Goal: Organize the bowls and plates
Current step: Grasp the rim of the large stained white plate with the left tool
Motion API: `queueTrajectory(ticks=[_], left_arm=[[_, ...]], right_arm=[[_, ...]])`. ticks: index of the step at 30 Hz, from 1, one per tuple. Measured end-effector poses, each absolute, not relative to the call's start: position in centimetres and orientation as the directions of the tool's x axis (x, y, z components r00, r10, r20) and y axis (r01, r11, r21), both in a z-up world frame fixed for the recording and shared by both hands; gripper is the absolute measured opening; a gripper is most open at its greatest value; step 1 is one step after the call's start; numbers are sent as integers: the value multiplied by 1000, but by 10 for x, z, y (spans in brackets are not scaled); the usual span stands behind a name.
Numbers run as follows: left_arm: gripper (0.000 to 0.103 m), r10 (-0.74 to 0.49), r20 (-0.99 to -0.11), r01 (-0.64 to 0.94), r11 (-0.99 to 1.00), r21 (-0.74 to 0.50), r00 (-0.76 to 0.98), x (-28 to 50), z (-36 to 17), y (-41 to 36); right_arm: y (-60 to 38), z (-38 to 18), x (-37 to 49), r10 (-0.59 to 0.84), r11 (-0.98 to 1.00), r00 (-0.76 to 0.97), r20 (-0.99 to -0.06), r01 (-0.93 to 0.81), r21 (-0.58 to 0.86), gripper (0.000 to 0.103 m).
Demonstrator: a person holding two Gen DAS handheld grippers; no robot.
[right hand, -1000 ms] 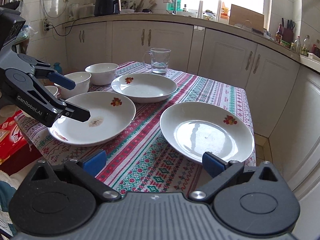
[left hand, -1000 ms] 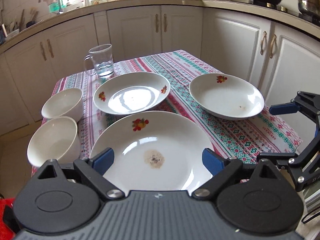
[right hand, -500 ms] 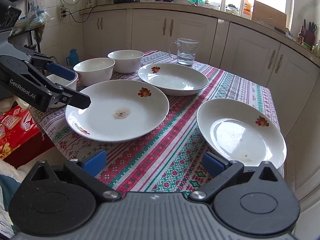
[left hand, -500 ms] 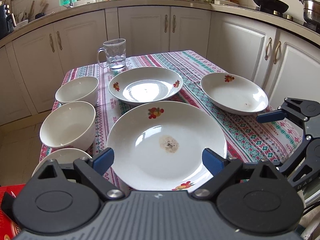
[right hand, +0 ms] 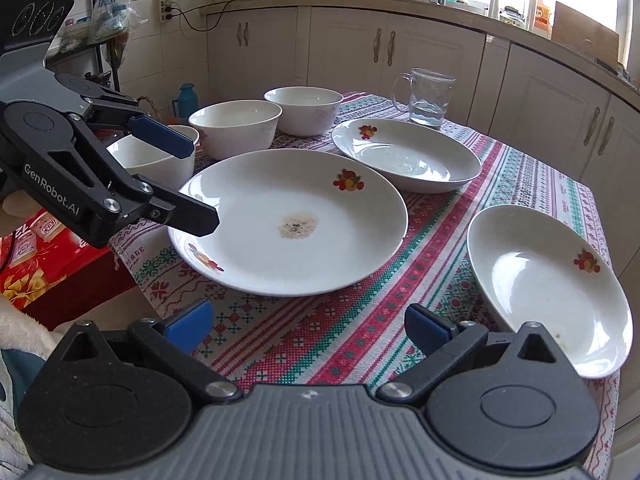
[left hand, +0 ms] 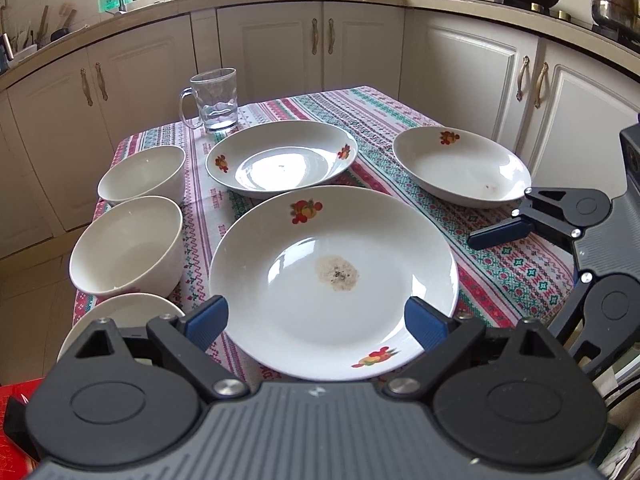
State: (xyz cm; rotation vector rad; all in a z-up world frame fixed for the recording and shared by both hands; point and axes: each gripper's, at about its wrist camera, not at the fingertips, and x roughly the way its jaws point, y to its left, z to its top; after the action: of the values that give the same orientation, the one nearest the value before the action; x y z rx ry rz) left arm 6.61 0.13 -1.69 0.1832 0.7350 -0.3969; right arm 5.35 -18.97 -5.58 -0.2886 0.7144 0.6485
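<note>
A patterned tablecloth [left hand: 400, 120] covers the table, ringed by cream kitchen cabinets [left hand: 280, 48]. The left gripper [left hand: 316, 320] gapes wide, empty, over the stained plate [left hand: 332, 280]; the right gripper [right hand: 308, 326] likewise spreads empty above the cloth.

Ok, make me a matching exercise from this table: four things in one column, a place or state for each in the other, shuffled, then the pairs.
Things:
1. glass mug
2. stained plate
3. left claw
4. right-hand plate

Places or states:
A. open, over the stained plate's near rim
B. far end of the table, a little water inside
C. brown spot in the middle
D. by the right edge of the tablecloth

Pairs: 1-B, 2-C, 3-A, 4-D
</note>
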Motion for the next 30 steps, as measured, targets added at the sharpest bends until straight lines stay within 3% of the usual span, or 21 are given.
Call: queueTrajectory(ticks=[20, 30], left_arm=[[93, -257, -810, 501, 864, 53, 527, 148, -4, -17], [83, -231, -862, 556, 828, 69, 452, 188, -14, -26]], right_arm=[[-181, -78, 73, 525, 693, 503, -686, -721, 1, 103], [-181, -80, 68, 529, 706, 529, -664, -708, -2, 103]])
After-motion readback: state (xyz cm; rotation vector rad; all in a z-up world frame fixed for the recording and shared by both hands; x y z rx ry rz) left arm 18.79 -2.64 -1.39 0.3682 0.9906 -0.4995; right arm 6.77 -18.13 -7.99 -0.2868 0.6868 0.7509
